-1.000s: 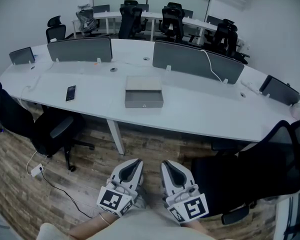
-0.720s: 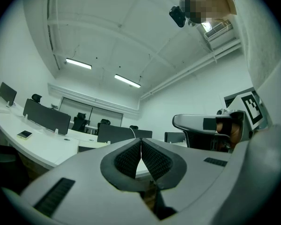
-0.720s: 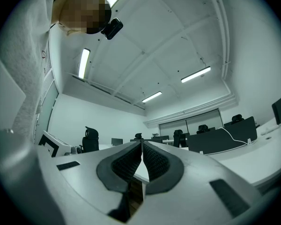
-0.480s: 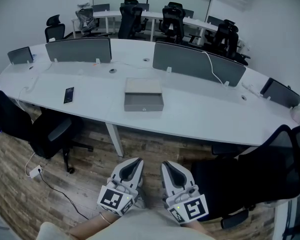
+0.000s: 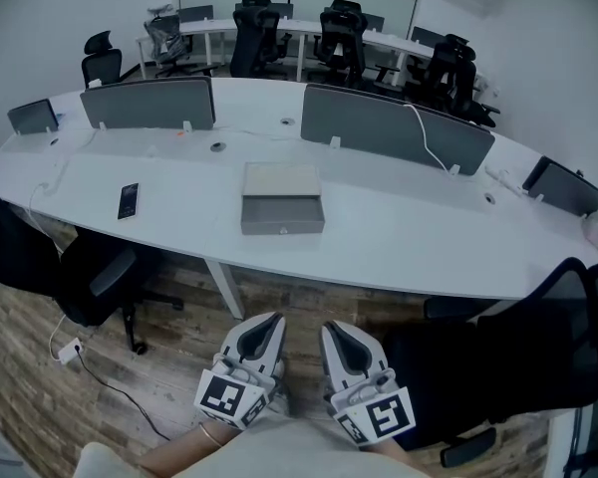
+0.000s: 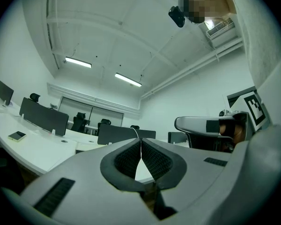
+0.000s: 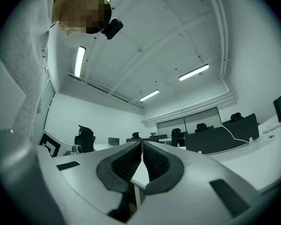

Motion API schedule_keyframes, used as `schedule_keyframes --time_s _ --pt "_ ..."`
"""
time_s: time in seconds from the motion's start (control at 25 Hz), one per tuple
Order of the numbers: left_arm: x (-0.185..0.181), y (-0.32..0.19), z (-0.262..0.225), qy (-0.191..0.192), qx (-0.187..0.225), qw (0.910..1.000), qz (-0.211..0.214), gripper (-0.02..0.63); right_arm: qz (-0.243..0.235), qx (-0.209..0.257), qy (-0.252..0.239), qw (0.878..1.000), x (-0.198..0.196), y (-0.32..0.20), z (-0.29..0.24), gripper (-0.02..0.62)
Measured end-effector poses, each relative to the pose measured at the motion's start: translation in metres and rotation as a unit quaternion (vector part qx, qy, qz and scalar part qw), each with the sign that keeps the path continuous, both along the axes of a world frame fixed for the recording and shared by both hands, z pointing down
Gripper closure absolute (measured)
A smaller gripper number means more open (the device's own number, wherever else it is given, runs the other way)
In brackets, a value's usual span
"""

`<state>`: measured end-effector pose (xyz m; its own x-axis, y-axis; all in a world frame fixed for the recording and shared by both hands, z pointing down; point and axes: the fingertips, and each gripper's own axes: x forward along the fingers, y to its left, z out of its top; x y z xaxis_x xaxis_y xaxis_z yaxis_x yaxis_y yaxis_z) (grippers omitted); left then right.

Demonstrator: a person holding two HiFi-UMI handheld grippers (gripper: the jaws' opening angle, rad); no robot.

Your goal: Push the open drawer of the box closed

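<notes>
A grey box (image 5: 281, 182) lies on the long white table (image 5: 399, 227), its drawer (image 5: 282, 215) pulled out toward me with a small knob on the front. Both grippers hang low near my body, well short of the table. My left gripper (image 5: 263, 335) is shut with nothing in it, its pads (image 6: 133, 158) meeting at the tips. My right gripper (image 5: 341, 339) is likewise shut and empty, pads (image 7: 150, 161) pressed together. Both gripper views look up at the ceiling and across the room.
A dark phone (image 5: 128, 200) lies on the table left of the box. Grey divider screens (image 5: 394, 125) stand along the table's far side. Black office chairs (image 5: 95, 277) sit at the left, and another chair (image 5: 518, 357) at the right, over a wooden floor.
The head view has shifted forward slightly: the table and box sit a little lower and closer in the frame. Both grippers keep their place and stay shut.
</notes>
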<state>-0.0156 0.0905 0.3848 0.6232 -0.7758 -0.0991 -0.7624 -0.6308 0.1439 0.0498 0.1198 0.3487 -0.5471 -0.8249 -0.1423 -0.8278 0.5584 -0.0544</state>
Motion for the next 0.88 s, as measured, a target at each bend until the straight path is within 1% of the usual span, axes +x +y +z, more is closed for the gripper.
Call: schedule_keyframes --time_s 0.28,0.44,0.76,0.88 --pt "0.001 -0.049 0.008 -0.005 -0.008 0.9999 -0.012 0.588 -0.006 -0.010 0.002 1.000 -0.001 -0.045 0.006 0.572" --pt "0.001 -0.082 0.013 -0.006 -0.019 0.9997 -0.013 0.588 0.003 -0.017 0.002 1.000 0.004 -0.075 0.007 0.572" --pt "0.004 -0.152 0.033 -0.031 -0.035 0.9989 -0.006 0.586 0.022 -0.029 0.001 0.999 0.006 -0.143 0.010 0.572" --pt "0.003 -0.179 0.046 -0.040 -0.056 0.9976 -0.006 0.586 0.024 -0.034 0.000 0.999 0.003 -0.166 0.010 0.572"
